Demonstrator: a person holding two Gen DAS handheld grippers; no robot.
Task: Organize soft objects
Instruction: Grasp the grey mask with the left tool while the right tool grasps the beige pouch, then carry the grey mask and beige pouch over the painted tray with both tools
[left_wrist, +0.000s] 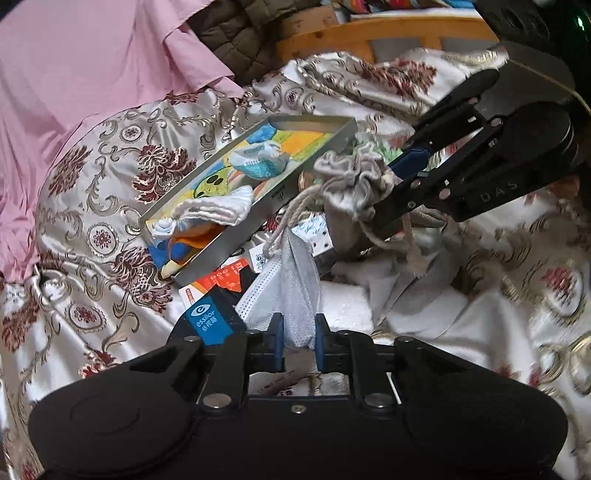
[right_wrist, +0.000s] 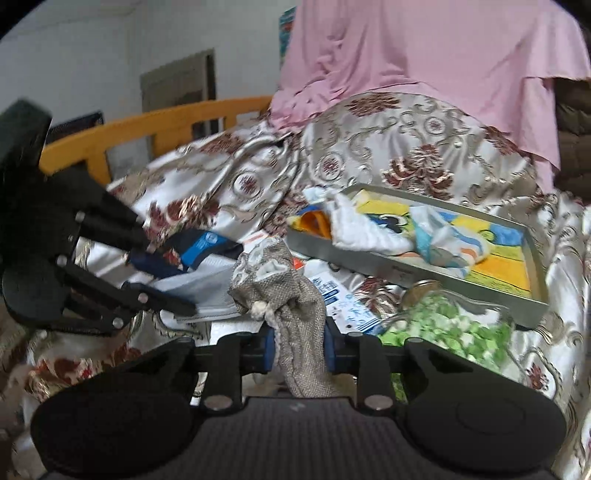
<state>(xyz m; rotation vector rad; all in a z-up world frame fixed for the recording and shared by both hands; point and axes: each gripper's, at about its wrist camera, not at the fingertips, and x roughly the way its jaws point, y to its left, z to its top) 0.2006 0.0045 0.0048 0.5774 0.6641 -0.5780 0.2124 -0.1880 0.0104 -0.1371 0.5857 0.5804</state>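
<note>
My left gripper (left_wrist: 299, 341) is shut on a white and grey face mask (left_wrist: 295, 288), which hangs up toward the drawstring of a grey cloth pouch (left_wrist: 351, 184). My right gripper (right_wrist: 299, 349) is shut on that grey pouch (right_wrist: 295, 306), held above the bed; it shows from the side in the left wrist view (left_wrist: 406, 162). The left gripper also shows in the right wrist view (right_wrist: 173, 280), still shut on the mask (right_wrist: 207, 291). A metal tray (left_wrist: 229, 236) with a colourful bottom holds a white cloth (left_wrist: 218, 208) and small socks (left_wrist: 258, 158).
A floral satin bedspread (left_wrist: 92, 192) covers the bed. A pink sheet (left_wrist: 74, 66) lies behind. A blue Essilor pack (left_wrist: 207, 321) and printed cards (left_wrist: 225, 275) lie under the tray. A green patterned item (right_wrist: 450, 328) lies beside the tray (right_wrist: 532, 295). A wooden bed rail (right_wrist: 147, 125) stands behind.
</note>
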